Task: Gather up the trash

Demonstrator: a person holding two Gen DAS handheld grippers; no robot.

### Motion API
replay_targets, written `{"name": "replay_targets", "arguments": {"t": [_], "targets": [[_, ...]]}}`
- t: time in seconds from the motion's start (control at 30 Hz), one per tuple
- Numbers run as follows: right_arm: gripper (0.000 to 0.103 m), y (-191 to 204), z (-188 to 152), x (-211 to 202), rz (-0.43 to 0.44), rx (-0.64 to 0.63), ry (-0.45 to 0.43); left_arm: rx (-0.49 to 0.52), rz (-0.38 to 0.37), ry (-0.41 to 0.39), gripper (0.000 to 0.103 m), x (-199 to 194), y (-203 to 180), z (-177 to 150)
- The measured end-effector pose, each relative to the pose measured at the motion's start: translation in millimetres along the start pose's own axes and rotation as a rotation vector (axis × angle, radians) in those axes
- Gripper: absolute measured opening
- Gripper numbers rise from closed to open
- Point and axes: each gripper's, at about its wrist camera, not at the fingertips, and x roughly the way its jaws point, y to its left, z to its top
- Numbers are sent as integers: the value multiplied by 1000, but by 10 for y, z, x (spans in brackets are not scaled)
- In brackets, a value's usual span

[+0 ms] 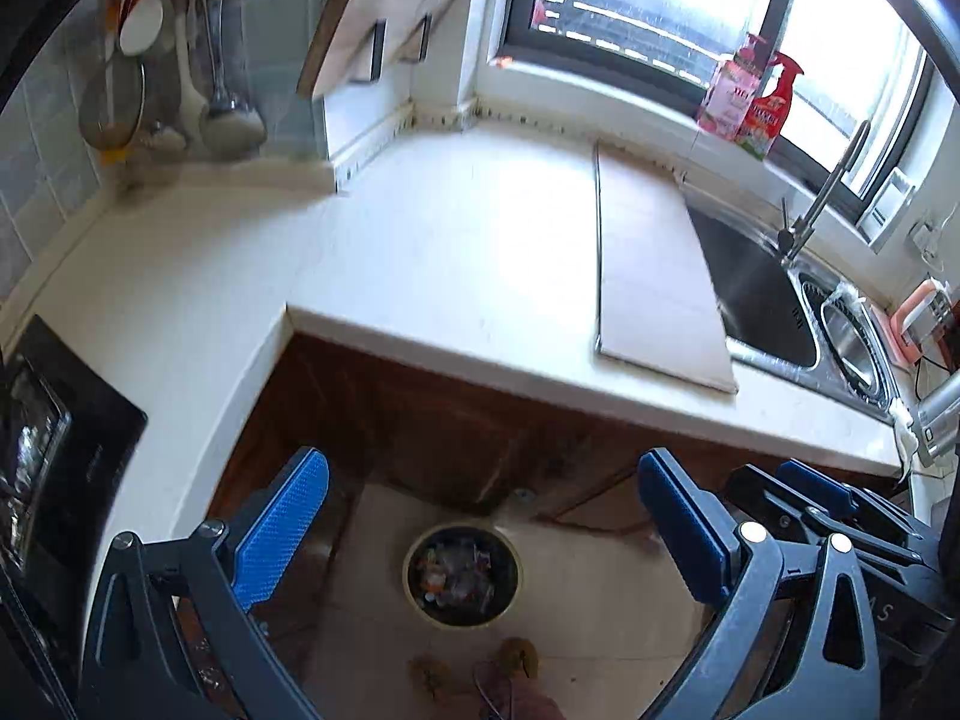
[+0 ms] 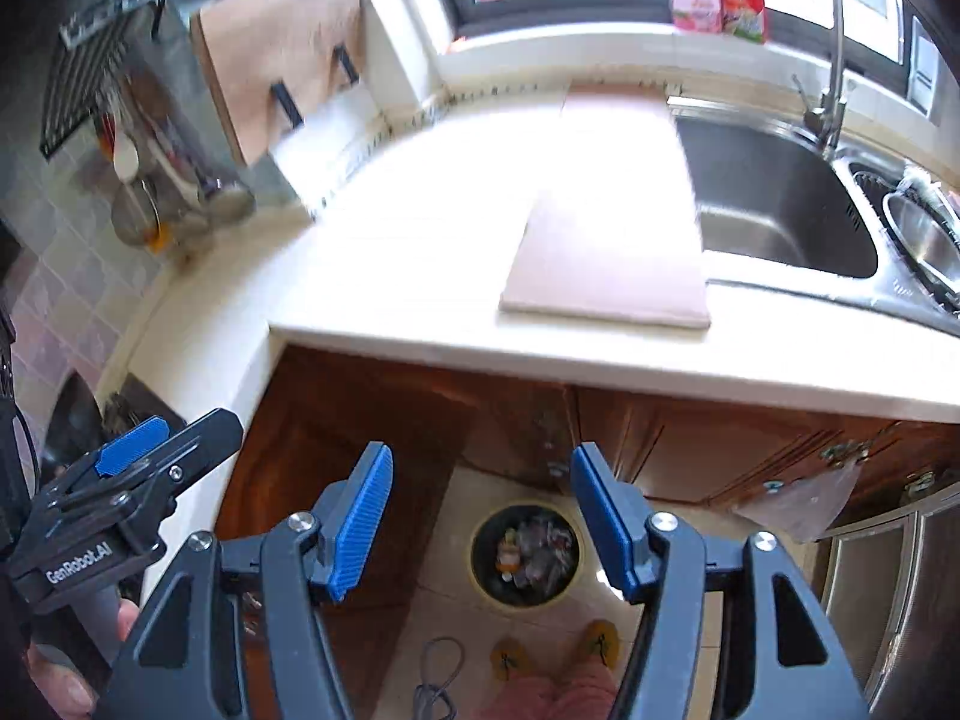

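Note:
A round trash bin (image 1: 461, 577) full of wrappers stands on the tiled floor below the counter corner; it also shows in the right wrist view (image 2: 525, 553). My left gripper (image 1: 480, 510) is open and empty, held high above the bin. My right gripper (image 2: 483, 507) is open and empty, also above the bin. The left gripper shows at the left edge of the right wrist view (image 2: 129, 462), and the right gripper at the right edge of the left wrist view (image 1: 828, 498). I see no loose trash on the white countertop (image 1: 420, 252).
A beige cutting board (image 1: 654, 276) lies on the counter beside the steel sink (image 2: 774, 204) with its faucet (image 2: 831, 60). Two bottles (image 1: 750, 96) stand on the windowsill. Utensils (image 1: 174, 72) hang on the left wall. Brown cabinet doors (image 2: 372, 420) sit under the counter. Slippered feet (image 2: 552, 648) stand by the bin.

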Motion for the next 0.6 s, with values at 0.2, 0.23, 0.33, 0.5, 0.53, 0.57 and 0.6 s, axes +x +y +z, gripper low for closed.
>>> {"name": "replay_targets", "arguments": {"t": [0.2,0.23,0.33,0.5,0.53,0.57,0.6], "targets": [[63,57,241,-488,-52,-1,-88,-3,-3,-58,102,-396,-196,339],[63,81,273,-581,-53,-2,-105,-1,-2,-72,102,-463,-230,379],[63,136,330,-820,-59,-13,-158,7,12,-98,102,-693,-359,496],[63,222,388,-1066,-109,-48,-224,-12,13,-125,102,-864,-392,543],[63,230,400,-1081,-109,-48,-224,-14,24,-128,102,-885,-374,540],[63,230,409,-1085,-105,-45,-224,-12,41,-132,102,-894,-371,538],[63,237,417,-1087,-101,-41,-222,-9,57,-139,102,-916,-372,541]]}}
